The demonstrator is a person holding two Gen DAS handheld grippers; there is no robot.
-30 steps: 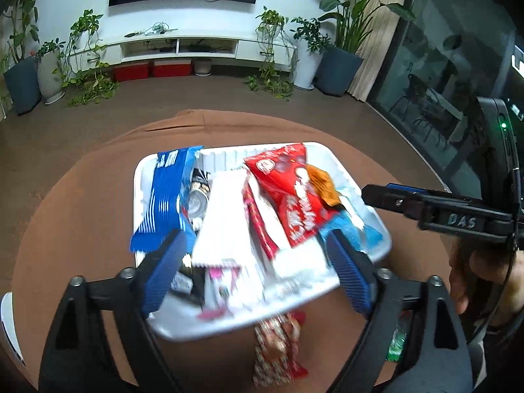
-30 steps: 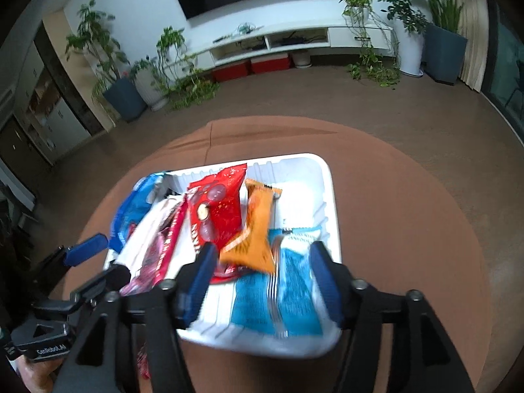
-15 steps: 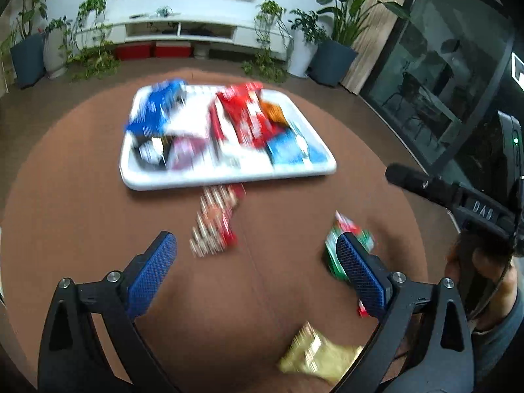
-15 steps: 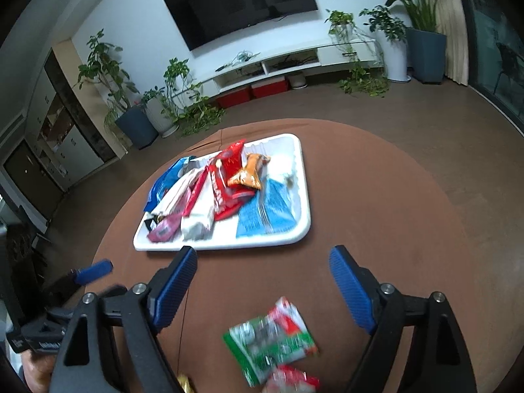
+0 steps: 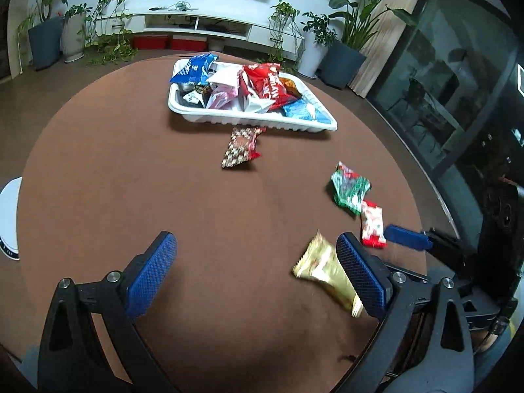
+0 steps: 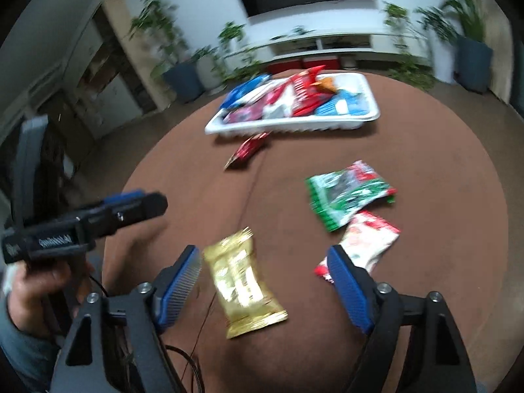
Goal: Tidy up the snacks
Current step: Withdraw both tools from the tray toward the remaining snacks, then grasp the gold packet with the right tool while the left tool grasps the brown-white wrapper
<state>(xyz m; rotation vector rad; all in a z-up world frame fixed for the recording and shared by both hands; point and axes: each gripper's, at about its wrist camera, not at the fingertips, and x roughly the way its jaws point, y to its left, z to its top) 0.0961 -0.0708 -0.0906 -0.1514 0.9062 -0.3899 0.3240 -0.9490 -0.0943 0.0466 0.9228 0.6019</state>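
A white tray (image 5: 249,119) (image 6: 288,126) piled with several snack packets sits at the far side of the round brown table. Loose on the table lie a red-brown patterned packet (image 5: 240,147) (image 6: 247,149), a green packet (image 5: 348,190) (image 6: 347,193), a red-and-white packet (image 5: 371,226) (image 6: 366,242) and a gold packet (image 5: 327,275) (image 6: 242,281). My left gripper (image 5: 255,262) is open over bare tablecloth, with the gold packet just beside its right finger. My right gripper (image 6: 263,275) straddles the gold packet, jaws closing, pads clear of it.
A hand (image 6: 39,278) holds the left gripper at the left of the right wrist view. A thin cable (image 6: 203,327) runs under the right gripper. A white round object (image 5: 8,216) shows at the table's left edge. Potted plants, a TV shelf and glass doors ring the room.
Both grippers have pulled back from over the tray to the near side of the table. The loose packets have come into view, and the gold one now lies between the right fingers.
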